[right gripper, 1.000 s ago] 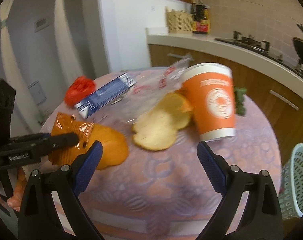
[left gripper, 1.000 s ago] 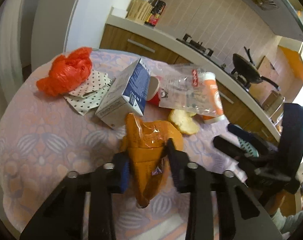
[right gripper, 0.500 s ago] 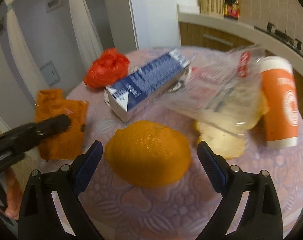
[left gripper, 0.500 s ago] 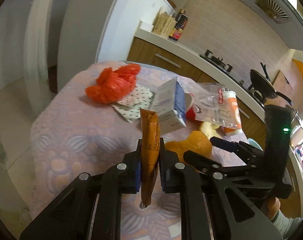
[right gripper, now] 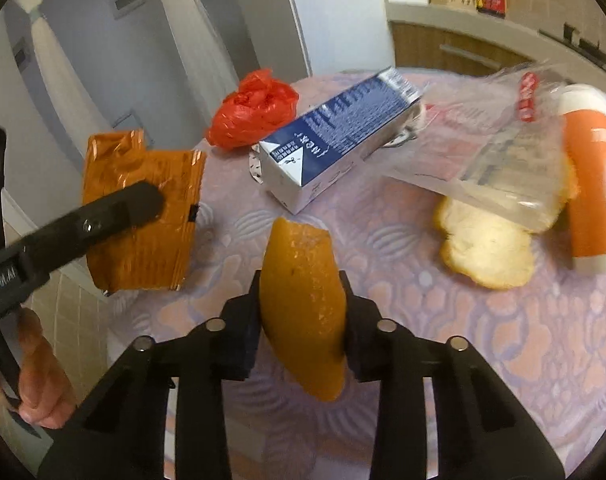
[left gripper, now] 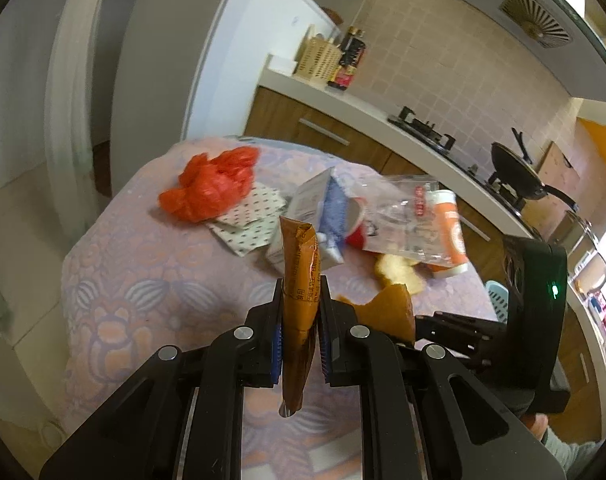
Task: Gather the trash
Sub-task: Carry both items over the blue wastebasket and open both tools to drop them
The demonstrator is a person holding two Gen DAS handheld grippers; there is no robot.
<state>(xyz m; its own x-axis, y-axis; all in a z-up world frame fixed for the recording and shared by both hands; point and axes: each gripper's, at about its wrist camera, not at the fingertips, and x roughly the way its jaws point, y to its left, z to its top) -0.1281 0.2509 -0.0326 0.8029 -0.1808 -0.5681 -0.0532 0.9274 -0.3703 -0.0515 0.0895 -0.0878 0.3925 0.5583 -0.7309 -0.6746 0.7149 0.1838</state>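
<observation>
My left gripper [left gripper: 301, 312] is shut on an orange snack wrapper [left gripper: 301, 280] and holds it edge-on above the table; the wrapper also shows in the right wrist view [right gripper: 143, 208] at the left, with the left gripper's finger across it. My right gripper [right gripper: 301, 296] is shut on an orange peel [right gripper: 303, 304] and holds it just above the tablecloth; the peel shows in the left wrist view [left gripper: 391, 312]. On the table lie a red plastic bag [right gripper: 255, 108], a blue and white carton [right gripper: 339, 132], a clear plastic bag [right gripper: 491, 148], a second peel [right gripper: 487, 252] and an orange cup [right gripper: 595, 188].
The round table has a purple and orange patterned cloth [left gripper: 143, 280]. Dotted napkins [left gripper: 247, 220] lie under the red bag. A light blue basket [left gripper: 497, 298] stands on the floor beyond the table. A kitchen counter [left gripper: 367, 108] with a stove and a pan runs behind.
My right gripper has closed on the orange peel and lifted it off the cloth. My left gripper has kept the wrapper raised and drawn back a little.
</observation>
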